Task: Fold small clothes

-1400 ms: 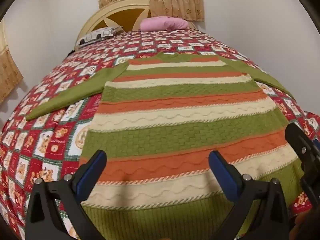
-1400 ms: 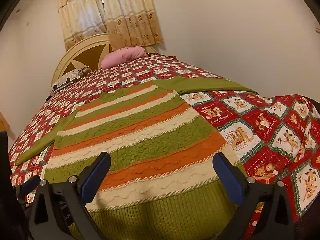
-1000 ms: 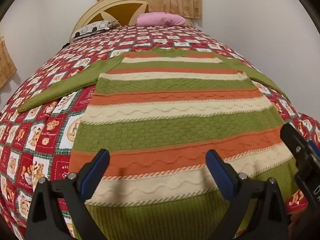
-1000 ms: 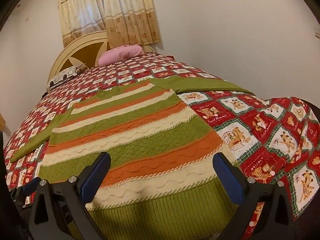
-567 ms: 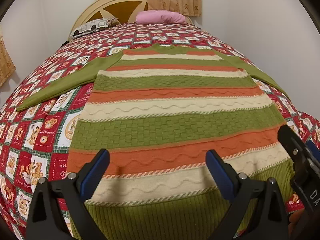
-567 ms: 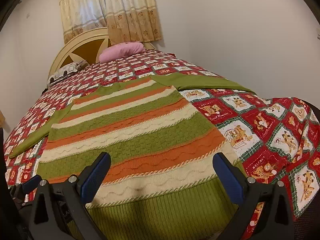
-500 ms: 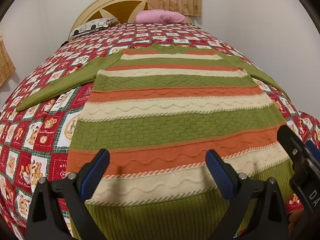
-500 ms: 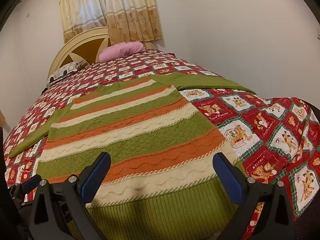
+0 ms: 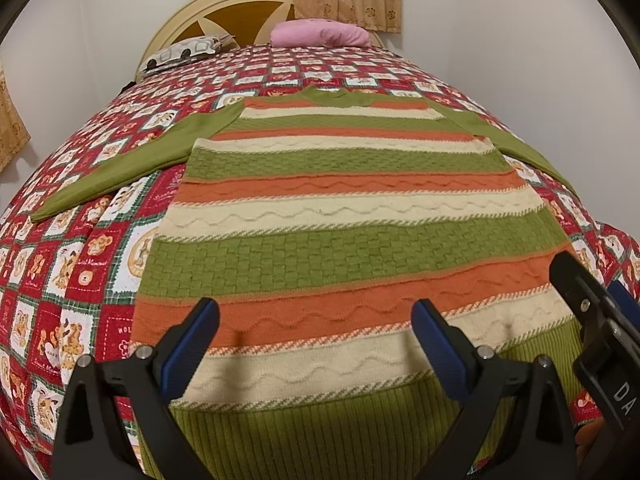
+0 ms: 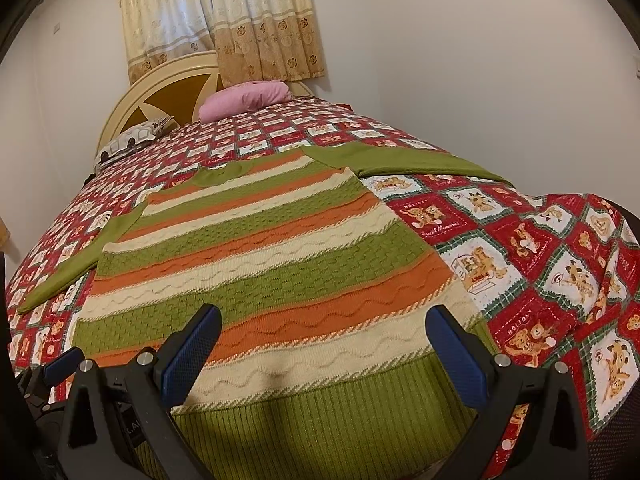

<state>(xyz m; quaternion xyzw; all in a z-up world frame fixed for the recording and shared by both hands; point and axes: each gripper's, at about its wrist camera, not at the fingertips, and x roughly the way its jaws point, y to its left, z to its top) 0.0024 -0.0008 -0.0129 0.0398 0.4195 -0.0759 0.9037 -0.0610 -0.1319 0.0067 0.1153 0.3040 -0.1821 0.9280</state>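
Observation:
A knit sweater [image 9: 340, 216] striped green, orange and cream lies flat on the bed, hem nearest me, both green sleeves spread out to the sides. It also shows in the right wrist view [image 10: 264, 248]. My left gripper [image 9: 316, 320] is open and empty, hovering just above the hem band. My right gripper [image 10: 324, 328] is open and empty above the hem, right of the left one. The right gripper's body shows at the right edge of the left wrist view [image 9: 592, 320].
The bed wears a red patchwork quilt [image 9: 72, 264] with bear pictures. A pink pillow [image 9: 320, 34] and a patterned pillow [image 9: 184, 50] lie by the cream headboard [image 10: 160, 92]. A white wall runs along the bed's right side. Curtains [image 10: 224, 20] hang behind the headboard.
Both grippers have shifted slightly over the hem, the left one moving a little left and closer to the sweater. The sweater has not moved and both grippers stay open.

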